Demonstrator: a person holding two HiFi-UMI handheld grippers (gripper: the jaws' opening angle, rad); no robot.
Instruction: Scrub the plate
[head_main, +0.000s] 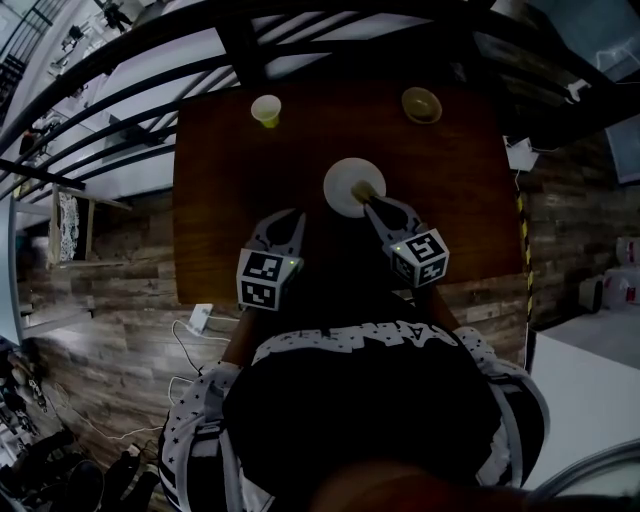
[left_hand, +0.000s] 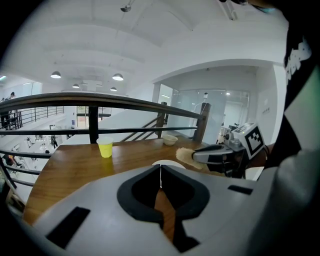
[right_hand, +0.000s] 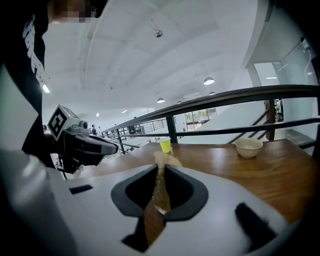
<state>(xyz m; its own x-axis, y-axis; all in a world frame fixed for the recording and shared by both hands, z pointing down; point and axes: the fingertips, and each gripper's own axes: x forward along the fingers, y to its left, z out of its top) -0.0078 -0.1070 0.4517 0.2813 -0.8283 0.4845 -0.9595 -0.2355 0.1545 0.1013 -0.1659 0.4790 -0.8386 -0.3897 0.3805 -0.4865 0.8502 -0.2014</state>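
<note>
A white plate lies in the middle of the dark wooden table. My right gripper is shut on a tan sponge, which sits over the plate's right edge. In the right gripper view the sponge is pinched between the jaws and sticks out past them. My left gripper hovers left of the plate and nearer to me, with its jaws shut on nothing. From the left gripper view, the plate's rim peeks over the jaws, and the sponge shows at the tip of the right gripper.
A yellow cup stands at the table's far left. A small pale bowl is at the far right. A dark railing runs beyond the far edge. A white charger with a cable lies off the near left corner.
</note>
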